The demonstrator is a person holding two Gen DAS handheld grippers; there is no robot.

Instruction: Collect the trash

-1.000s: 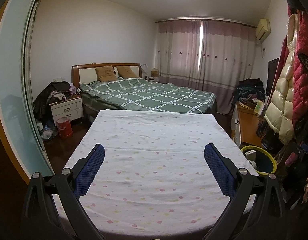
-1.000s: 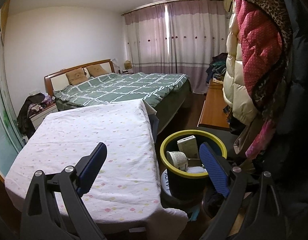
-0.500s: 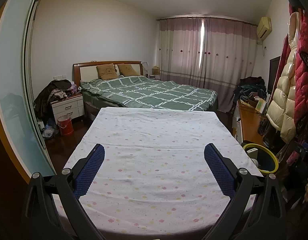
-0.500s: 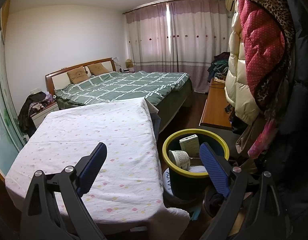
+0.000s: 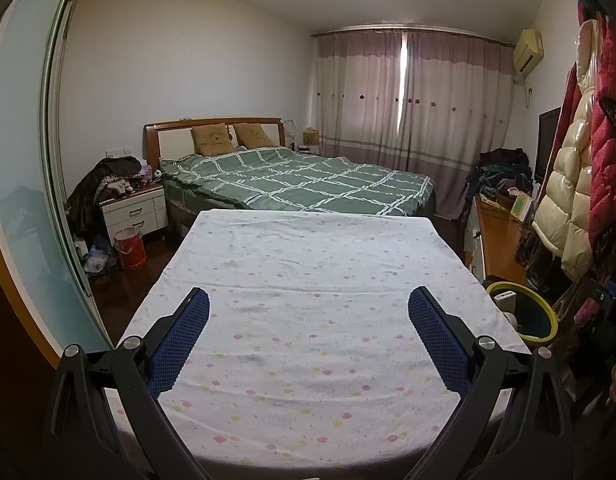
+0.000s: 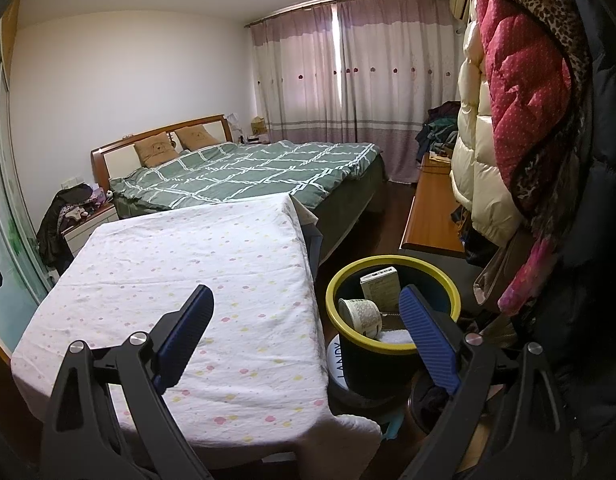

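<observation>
While both of my claws hang wide open and empty, what fills the frames is a bedroom. A large bed point(image 5: 300, 184) with a green checked cover lies across the middle of the left wrist view, pink curtains point(image 5: 412, 100) behind it at upper right. Thick padded coats point(image 6: 516, 92) hang down the right edge of the right wrist view. In the lower half of both views stretches the bench point(image 5: 308, 304), draped in a white cloth with small coloured dots; I see nothing lying on it.

My left claw point(image 5: 308, 316) hovers over that cloth. My right claw point(image 6: 306, 316) hovers over the bench's right edge, one pad above the cloth, the other in front of the bin.

The bin point(image 6: 340, 292), black with a yellow rim, stands on the floor just beside the bench, lower right of the right wrist view. Inside it lie the trash: a small cardboard box point(image 6: 380, 286) standing on end and a paper cup point(image 6: 362, 316) on its side, with something white below. I judge both light, thin-walled and easily crushed; I would pinch the box across its flat faces and the cup at its rim, gently.
</observation>
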